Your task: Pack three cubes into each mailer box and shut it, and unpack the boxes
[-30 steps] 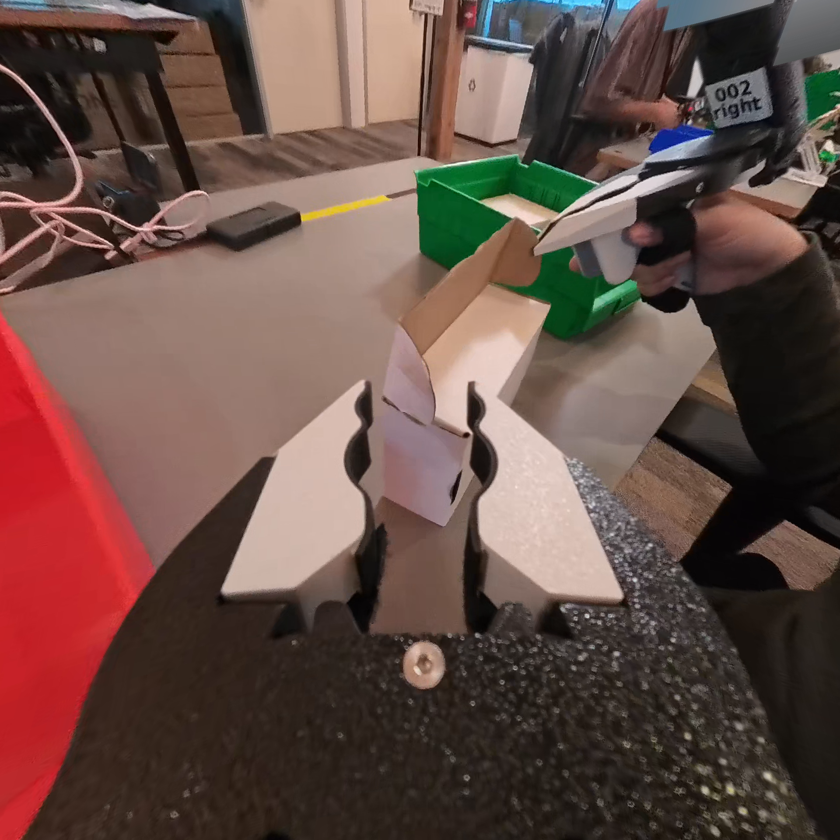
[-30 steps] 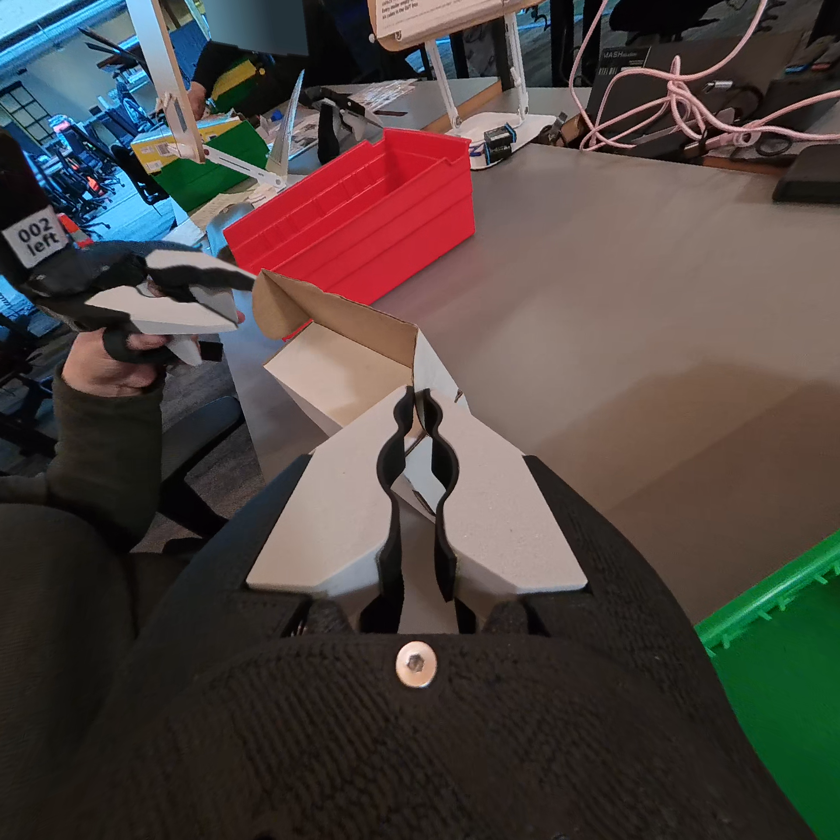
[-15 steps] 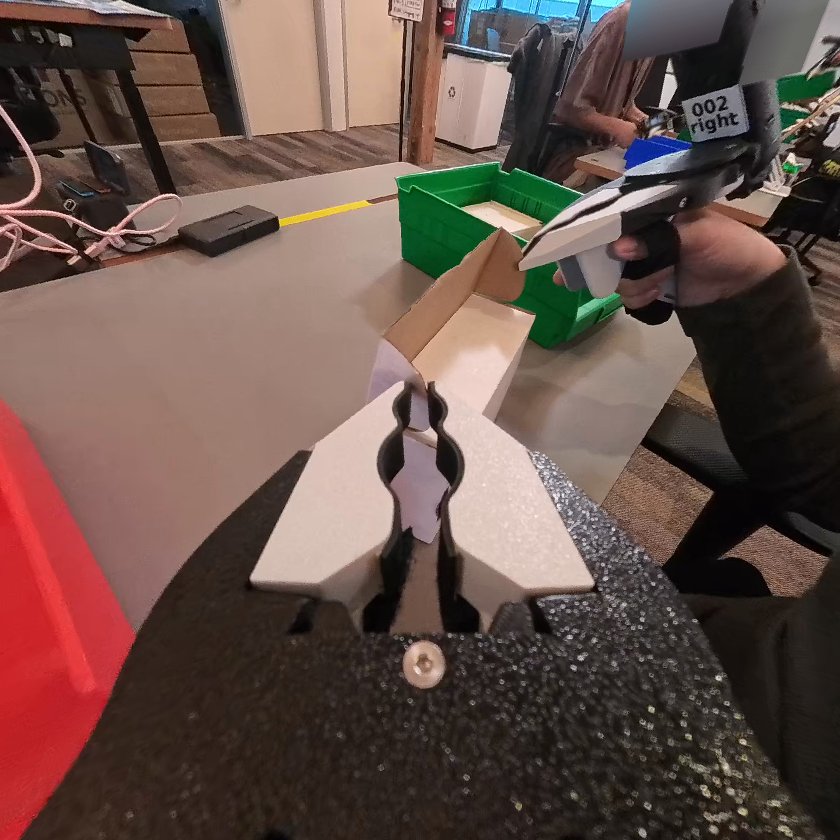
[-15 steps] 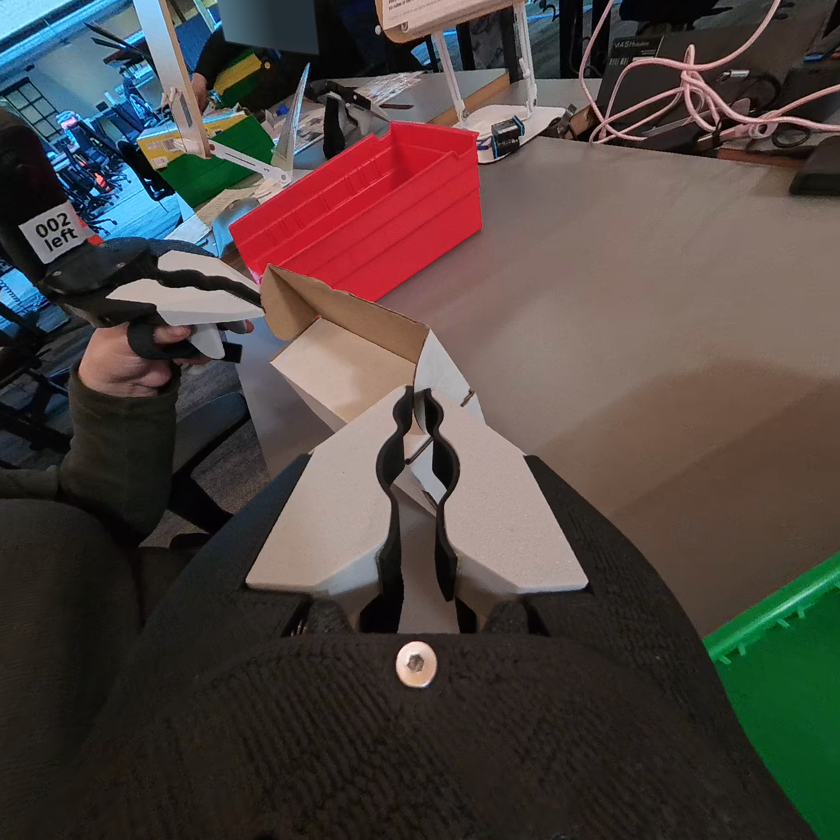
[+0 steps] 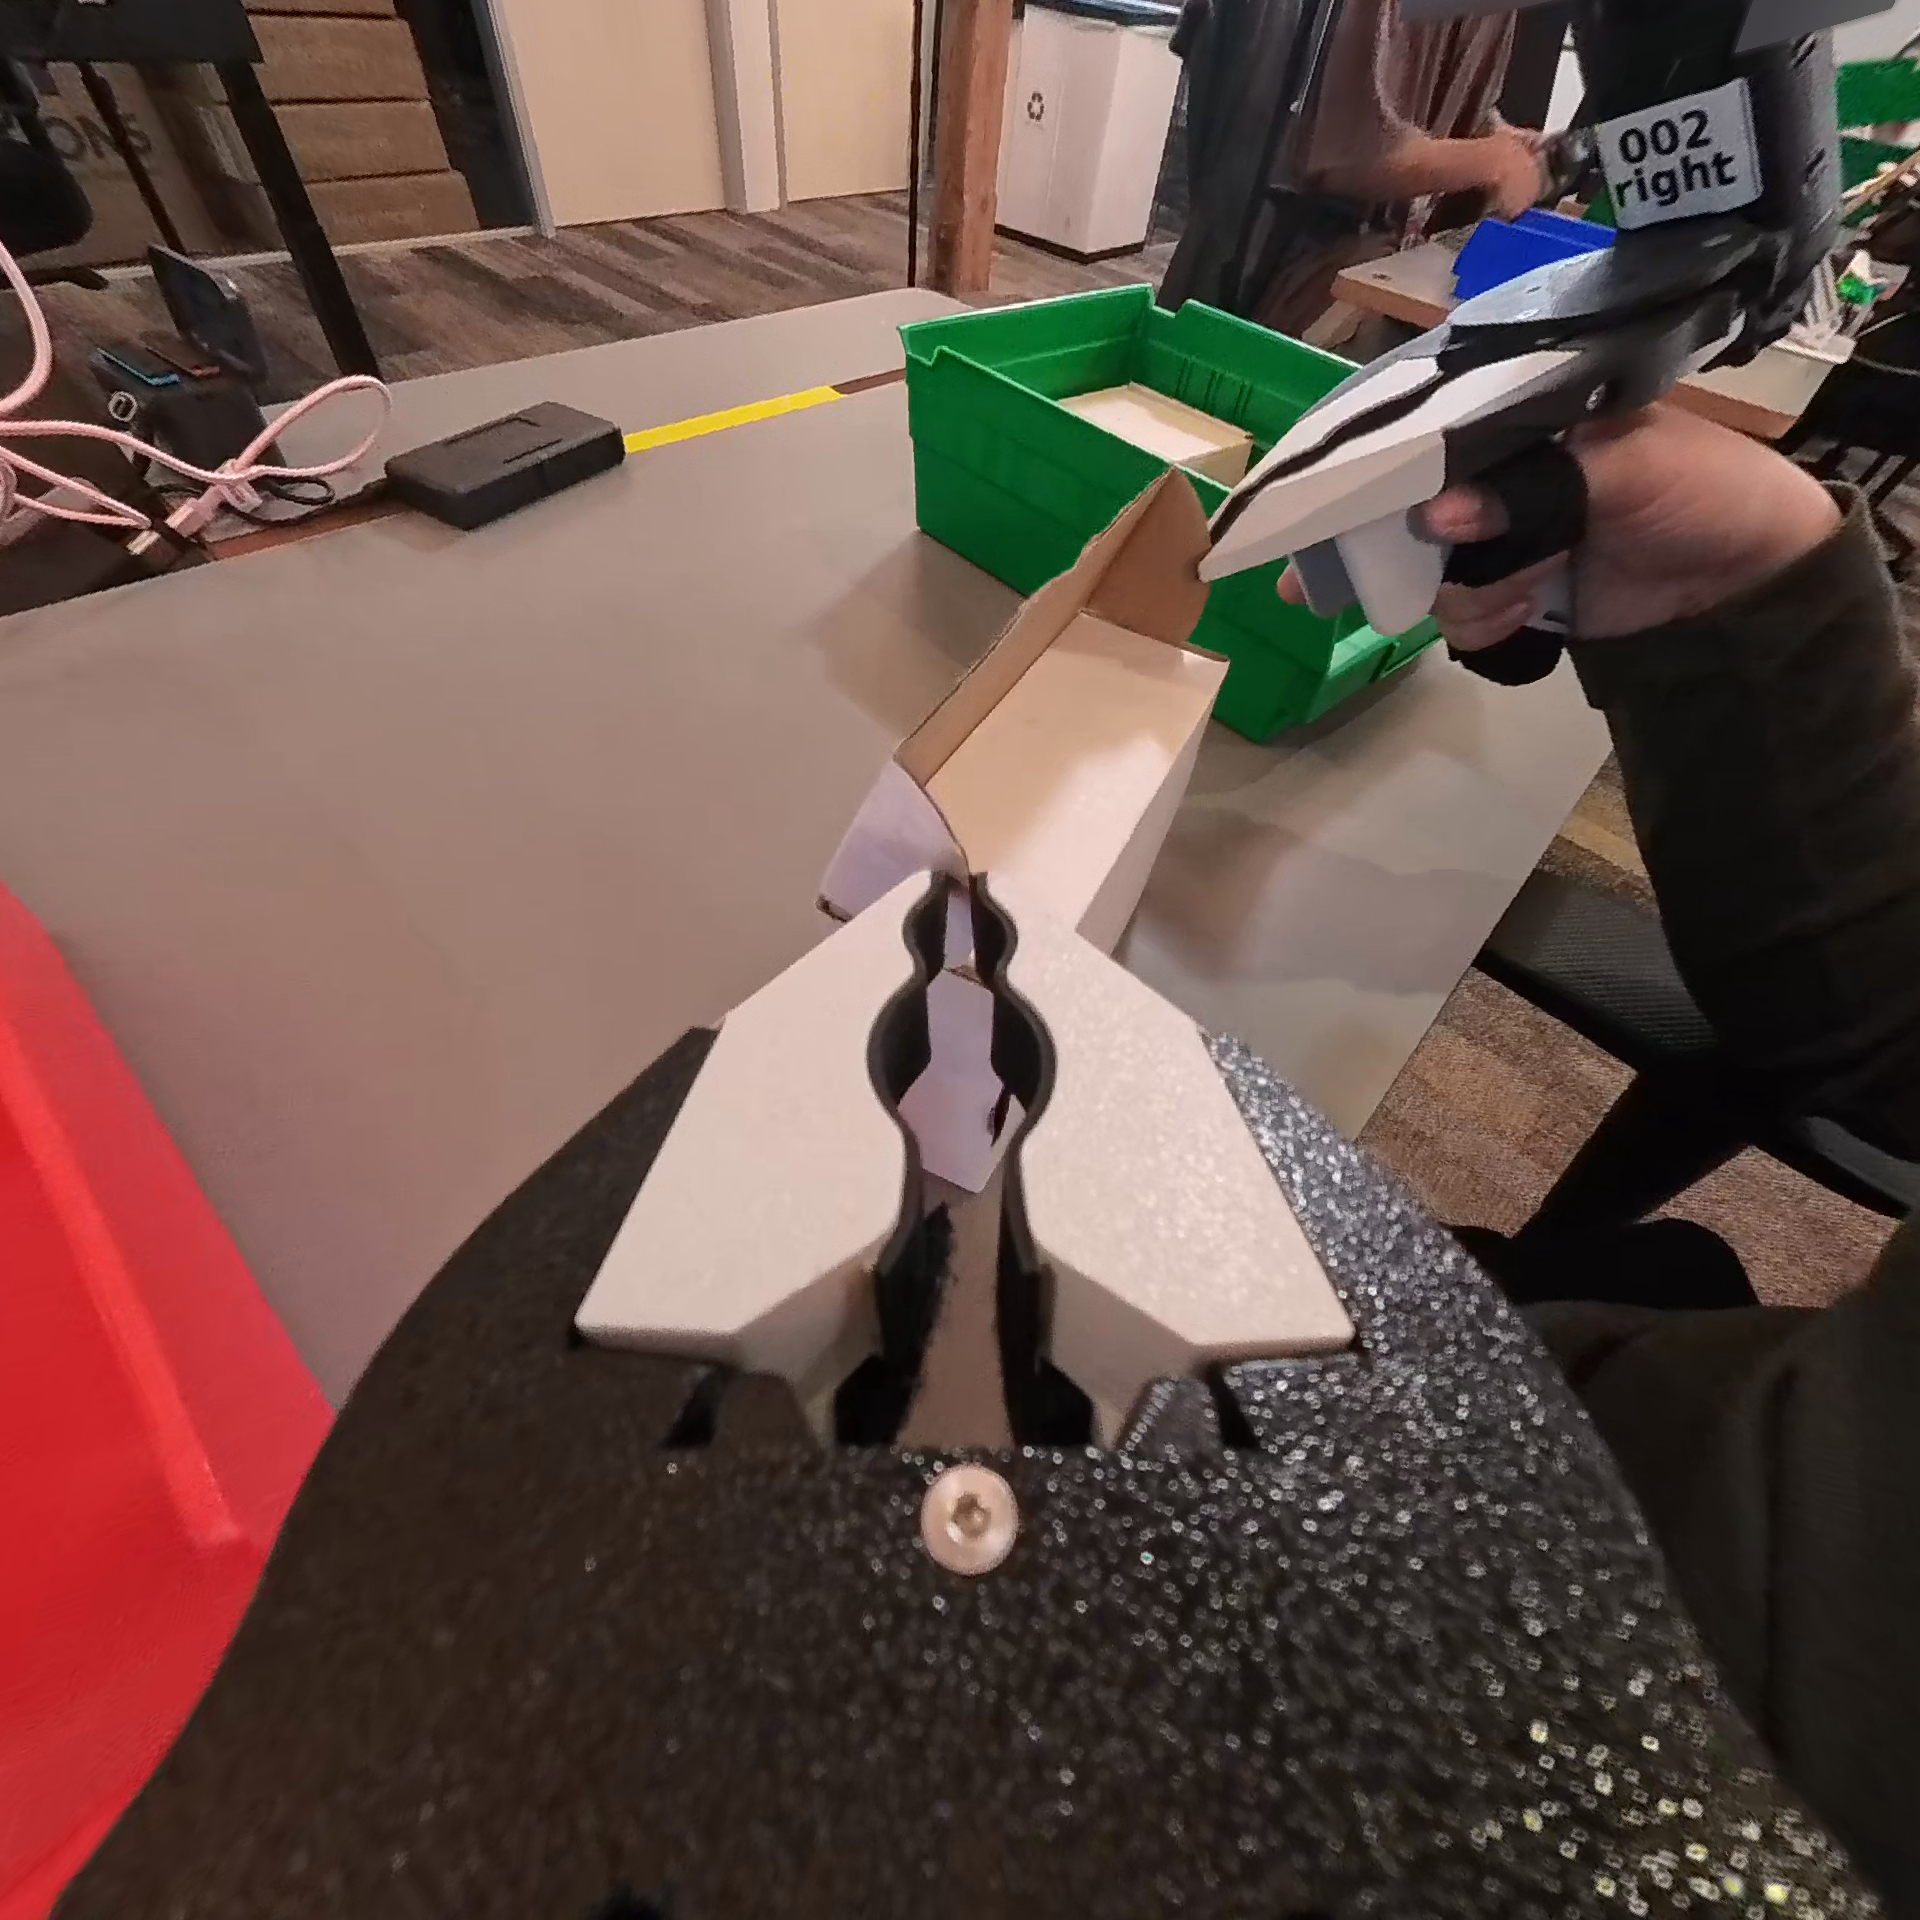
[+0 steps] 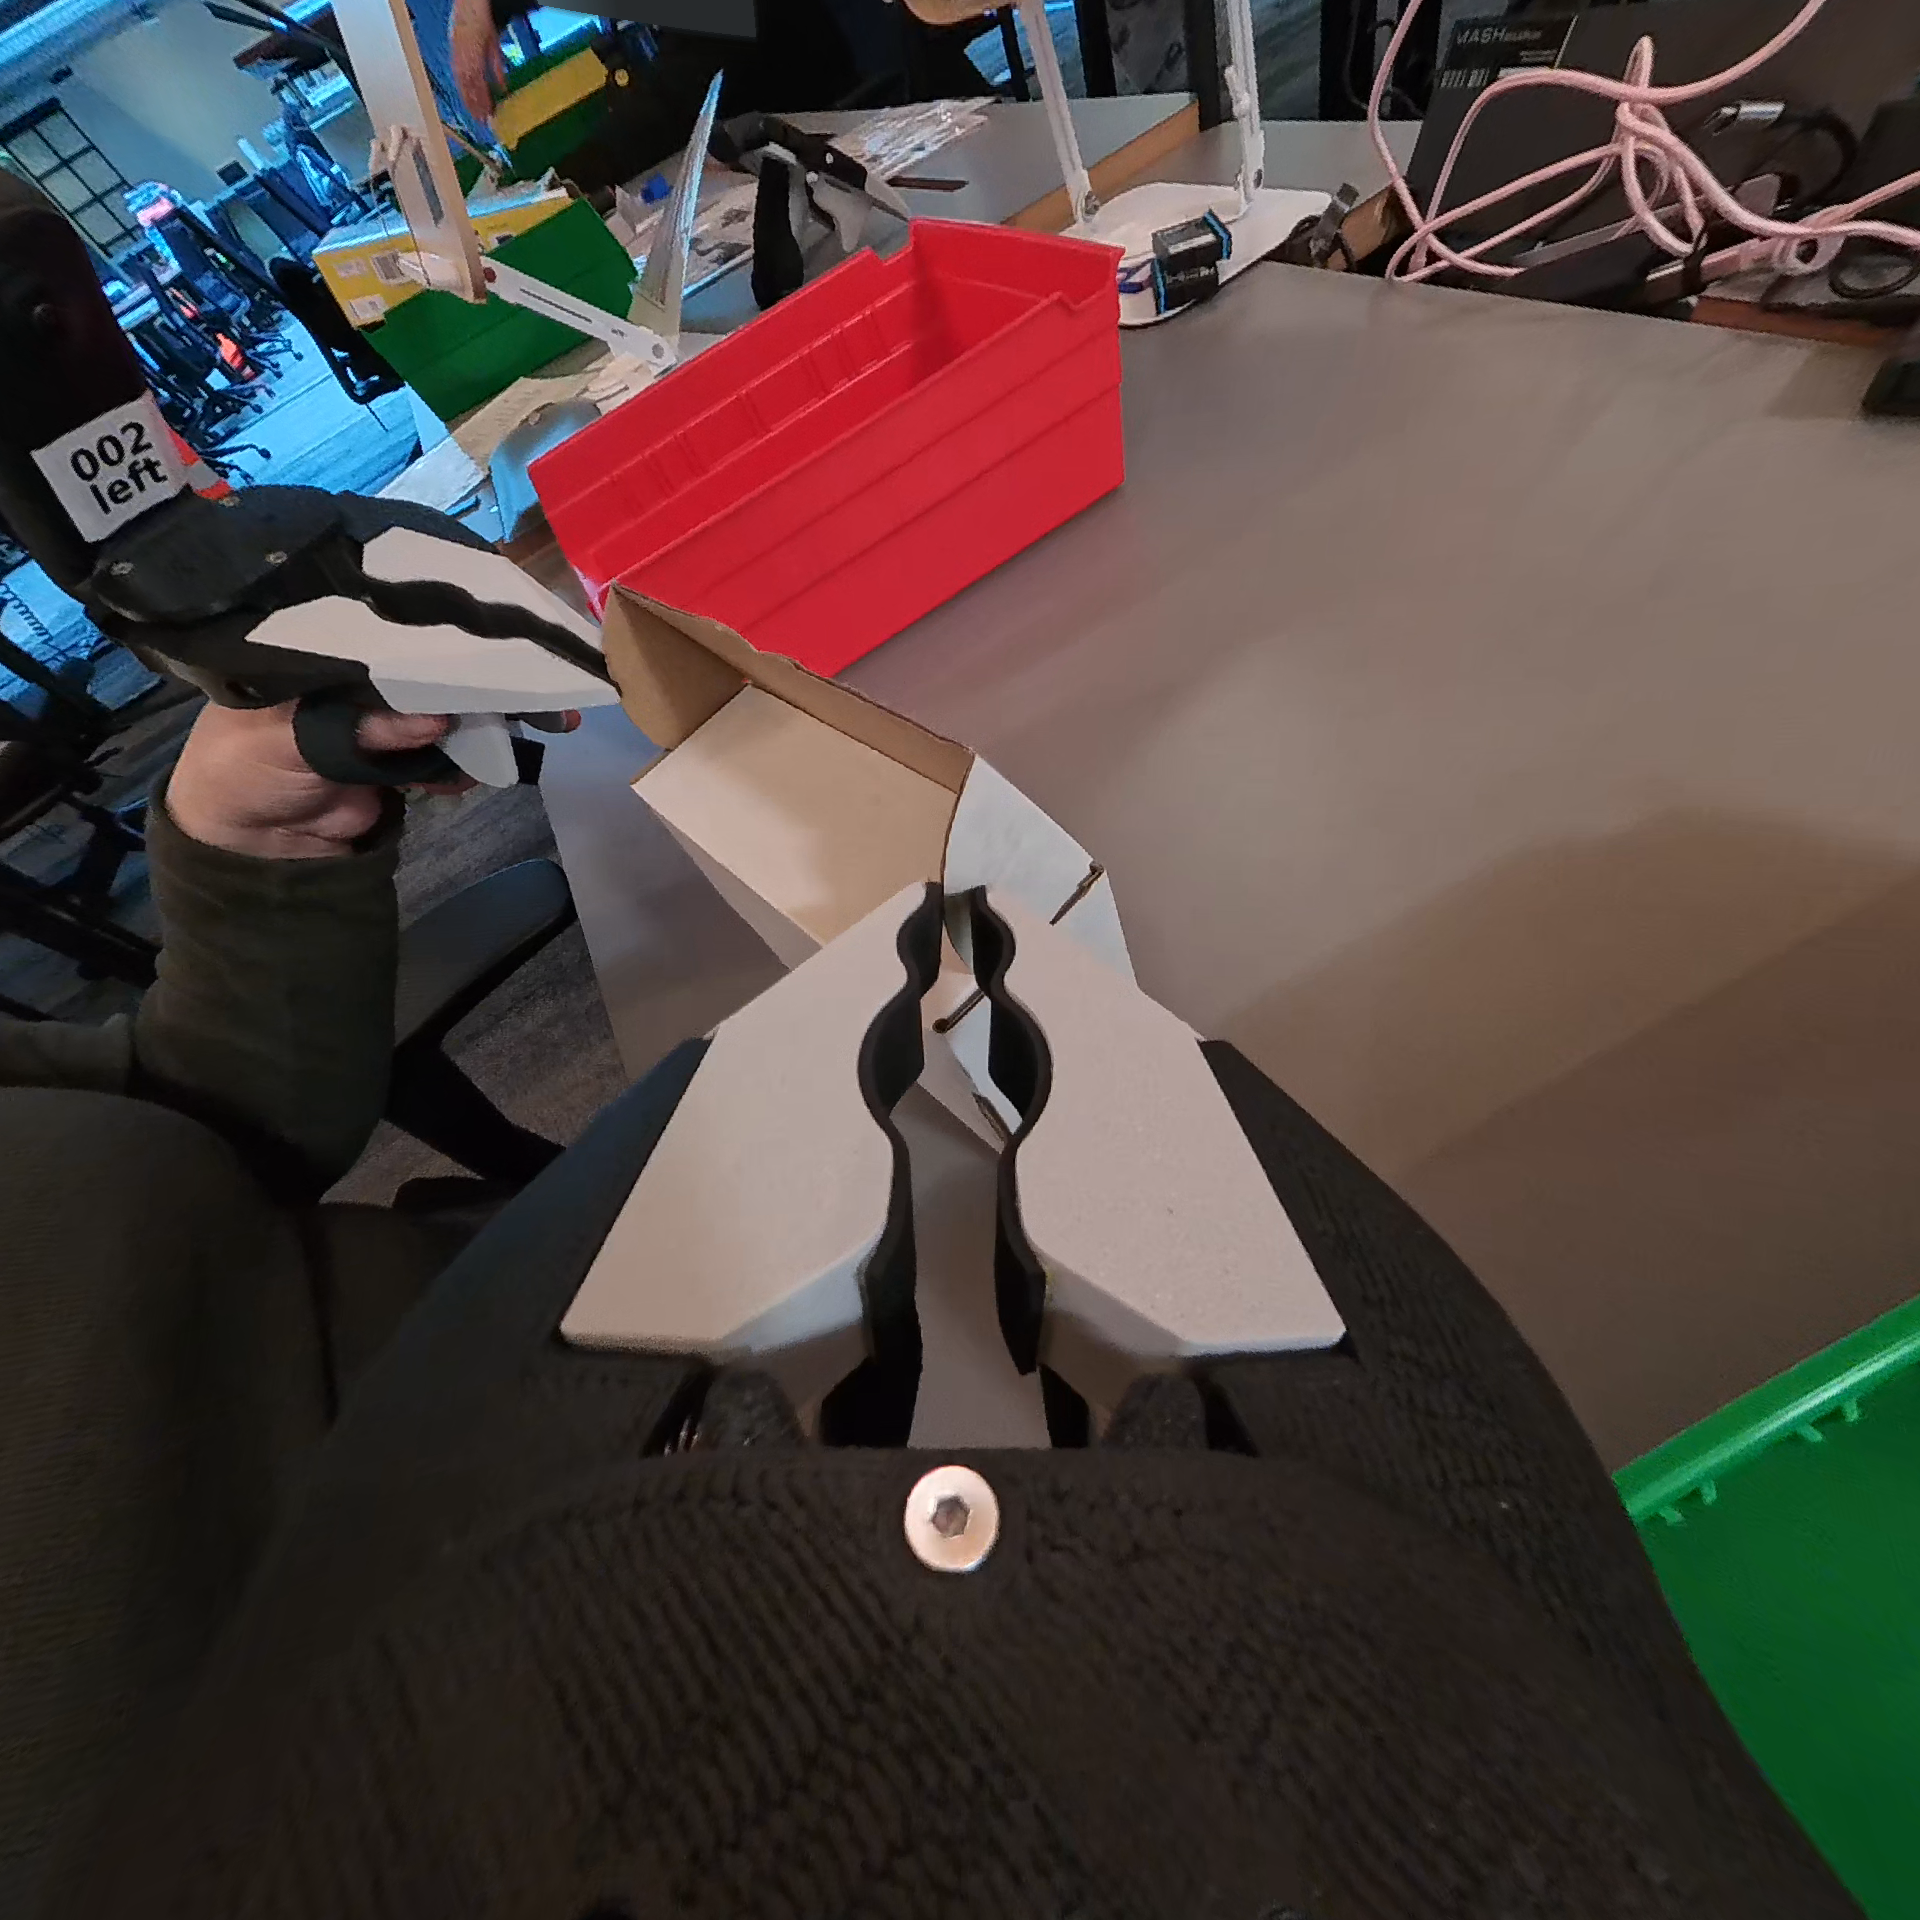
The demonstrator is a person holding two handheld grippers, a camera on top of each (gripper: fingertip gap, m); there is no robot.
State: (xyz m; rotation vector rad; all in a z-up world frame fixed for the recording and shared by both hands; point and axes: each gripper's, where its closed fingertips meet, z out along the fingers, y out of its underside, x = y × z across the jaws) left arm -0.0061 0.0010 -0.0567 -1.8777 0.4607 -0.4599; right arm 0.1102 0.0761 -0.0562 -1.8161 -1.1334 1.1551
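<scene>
Mailer box (image 5: 1049, 769) between two level, facing grippers

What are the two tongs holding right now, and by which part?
Both grip one open mailer box: left tongs pinch its near end flap, right tongs the opposite end flap.

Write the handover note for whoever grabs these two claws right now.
Left claw: shut on the near end flap of the mailer box.
Right claw: shut on the flap at the box's opposite end.
Box: held between both claws above the grey table, lid open, no cubes visible inside.
Green bin: on the table's right side, another pale box inside it.
Red bin: on the left side; what can be seen of its inside shows no cubes.
Done: box open and gripped at both ends.
Left: no cubes in view; next step unclear from here.
</scene>
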